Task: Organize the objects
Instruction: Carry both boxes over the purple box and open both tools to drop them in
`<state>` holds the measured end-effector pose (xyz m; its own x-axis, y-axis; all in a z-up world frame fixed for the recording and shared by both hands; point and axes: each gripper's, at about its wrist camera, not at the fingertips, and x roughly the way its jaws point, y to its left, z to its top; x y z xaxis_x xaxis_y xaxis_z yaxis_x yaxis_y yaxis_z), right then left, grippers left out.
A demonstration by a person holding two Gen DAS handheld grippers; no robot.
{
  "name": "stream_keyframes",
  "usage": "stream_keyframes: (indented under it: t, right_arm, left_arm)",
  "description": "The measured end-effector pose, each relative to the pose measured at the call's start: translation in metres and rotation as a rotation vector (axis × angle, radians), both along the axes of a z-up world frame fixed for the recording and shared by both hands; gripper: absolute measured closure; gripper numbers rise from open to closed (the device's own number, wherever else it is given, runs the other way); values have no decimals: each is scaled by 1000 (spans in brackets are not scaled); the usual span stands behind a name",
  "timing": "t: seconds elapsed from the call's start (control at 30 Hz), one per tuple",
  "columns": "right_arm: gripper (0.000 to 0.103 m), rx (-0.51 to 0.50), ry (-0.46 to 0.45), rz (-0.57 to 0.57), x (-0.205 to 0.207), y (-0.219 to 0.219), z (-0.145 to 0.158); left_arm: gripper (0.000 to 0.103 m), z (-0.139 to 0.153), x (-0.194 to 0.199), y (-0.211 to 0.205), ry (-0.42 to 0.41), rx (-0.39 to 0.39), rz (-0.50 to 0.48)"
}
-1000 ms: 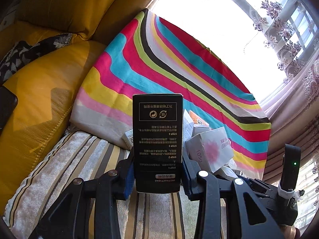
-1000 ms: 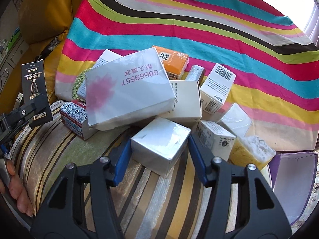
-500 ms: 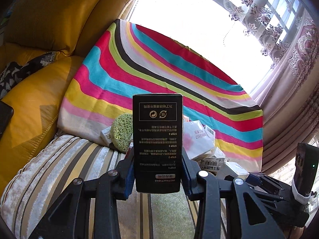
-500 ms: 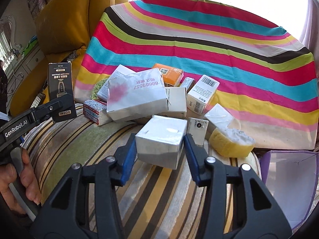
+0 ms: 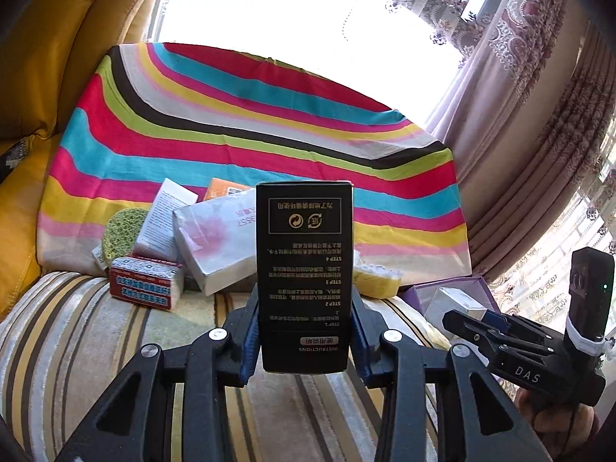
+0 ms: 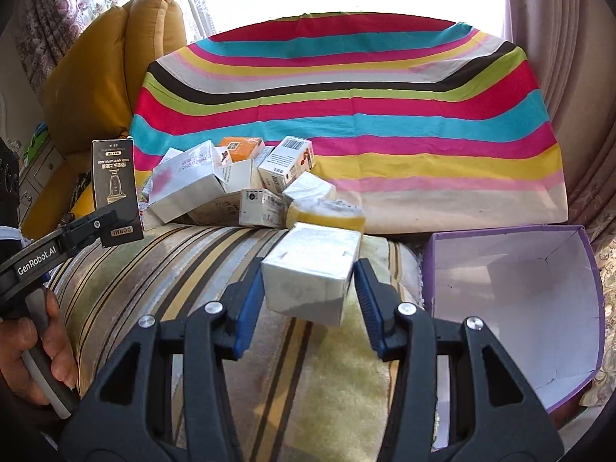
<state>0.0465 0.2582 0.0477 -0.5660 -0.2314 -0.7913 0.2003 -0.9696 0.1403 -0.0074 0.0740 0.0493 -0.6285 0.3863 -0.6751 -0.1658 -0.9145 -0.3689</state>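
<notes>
My left gripper (image 5: 304, 331) is shut on a tall black box (image 5: 304, 277) with printed instructions, held upright above the striped cushion; the box also shows in the right wrist view (image 6: 114, 184). My right gripper (image 6: 308, 296) is shut on a small white box (image 6: 312, 273) and holds it just left of the open purple box (image 6: 516, 300). In the left wrist view the right gripper (image 5: 481, 317) holds the white box (image 5: 458, 300) by the purple box (image 5: 454, 288). A pile of boxes (image 6: 231, 184) lies against the striped cloth.
The pile holds a large white pink-marked box (image 5: 215, 242), a red box (image 5: 146, 287), a green round sponge (image 5: 121, 235) and a yellow sponge (image 6: 327, 213). A rainbow-striped cloth (image 6: 346, 115) covers the seat back. Yellow sofa cushions (image 5: 57, 57) stand left, curtains (image 5: 539, 134) right.
Both grippers have pulled back from the pile and swung right. The right gripper has carried the white box away from the pile toward the purple box. The left keeps the black box.
</notes>
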Motion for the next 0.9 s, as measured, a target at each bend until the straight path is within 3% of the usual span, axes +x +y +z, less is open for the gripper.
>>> stream_keyframes:
  t: [0.47, 0.9]
  right_arm:
    - [52, 14, 7, -259, 10, 116, -13]
    - [52, 56, -1, -400, 23, 174, -26]
  left_arm:
    - [63, 5, -11, 115, -37, -4, -277]
    - [63, -5, -10, 216, -106, 0, -517]
